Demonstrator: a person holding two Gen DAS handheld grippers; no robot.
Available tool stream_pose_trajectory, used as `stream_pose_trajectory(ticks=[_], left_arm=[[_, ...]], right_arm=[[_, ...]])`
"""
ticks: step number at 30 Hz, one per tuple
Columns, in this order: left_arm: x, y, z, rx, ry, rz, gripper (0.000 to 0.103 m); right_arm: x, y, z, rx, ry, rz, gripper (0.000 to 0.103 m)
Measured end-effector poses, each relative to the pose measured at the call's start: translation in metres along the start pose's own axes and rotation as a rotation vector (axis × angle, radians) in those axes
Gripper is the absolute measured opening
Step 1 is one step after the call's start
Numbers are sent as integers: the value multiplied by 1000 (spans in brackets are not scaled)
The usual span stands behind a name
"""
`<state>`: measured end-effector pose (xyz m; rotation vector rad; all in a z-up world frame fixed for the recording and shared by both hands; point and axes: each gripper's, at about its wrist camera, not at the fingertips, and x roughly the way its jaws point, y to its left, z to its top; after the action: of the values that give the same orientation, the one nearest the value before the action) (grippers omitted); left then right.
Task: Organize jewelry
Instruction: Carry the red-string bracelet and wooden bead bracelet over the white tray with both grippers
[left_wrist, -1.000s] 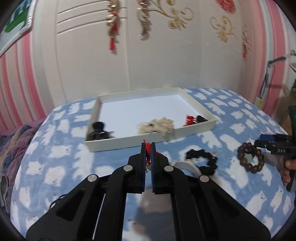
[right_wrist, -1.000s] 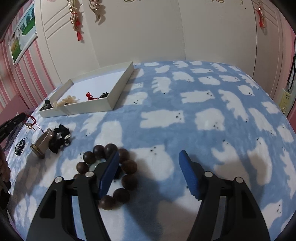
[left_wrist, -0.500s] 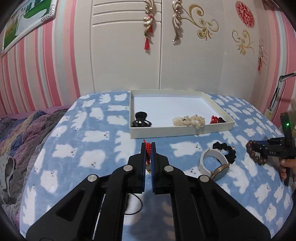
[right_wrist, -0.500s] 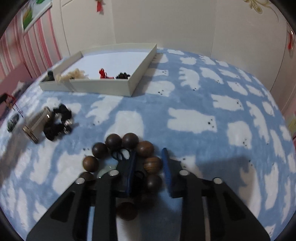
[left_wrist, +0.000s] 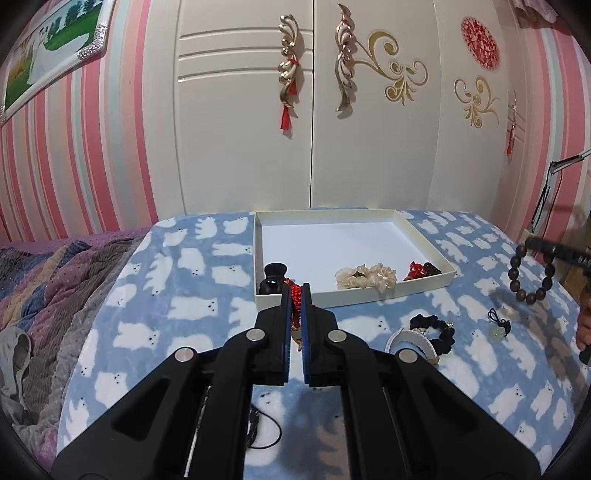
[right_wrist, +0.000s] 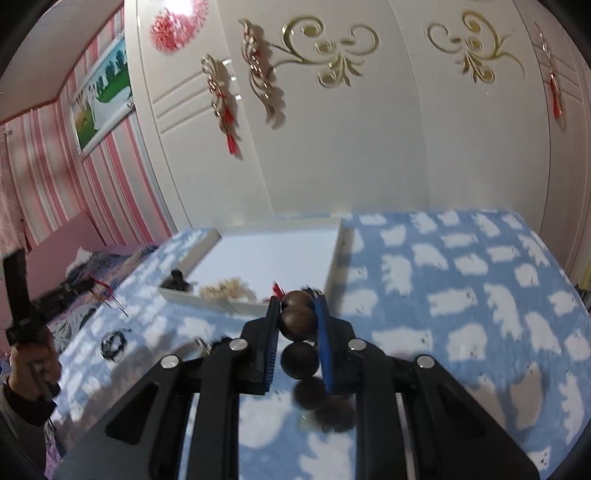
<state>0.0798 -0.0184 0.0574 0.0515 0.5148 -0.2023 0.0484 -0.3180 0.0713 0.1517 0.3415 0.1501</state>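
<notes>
While both claws hold stock — left gripper (left_wrist: 294, 295) clamped on a red cord (left_wrist: 295, 293), right gripper (right_wrist: 297, 314) pinching a bead bracelet (right_wrist: 297, 325) — the tray (left_wrist: 354, 295) lies dead ahead at frame centre, nearer the left.

A soft, fleecy cloth is seen in the blue blanket (left_wrist: 192, 310), while the white tray (left_wrist: 354, 295) appears as matt card or paper. The bead bracelet (right_wrist: 297, 321) is formed of smooth, polished dark wood with a slight sheen. Matt black plastic and bright metal rivets are shown on the right gripper (right_wrist: 295, 306), with ribbed blue pads (right_wrist: 322, 332).
</notes>
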Motion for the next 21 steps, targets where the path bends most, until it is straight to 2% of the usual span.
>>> stream_pose_trajectory(ticks=[5,13,21], left_arm=[[16,-8,9,-3,7,-7,2],[57,-24,43,19,22,-11,2],[87,-29,73,30,17,29,2]], right_arm=[[22,21,16,-33,-3,13,19],[69,57,46,-71,-11,46,19],[126,89,60,-104,29,85,19]])
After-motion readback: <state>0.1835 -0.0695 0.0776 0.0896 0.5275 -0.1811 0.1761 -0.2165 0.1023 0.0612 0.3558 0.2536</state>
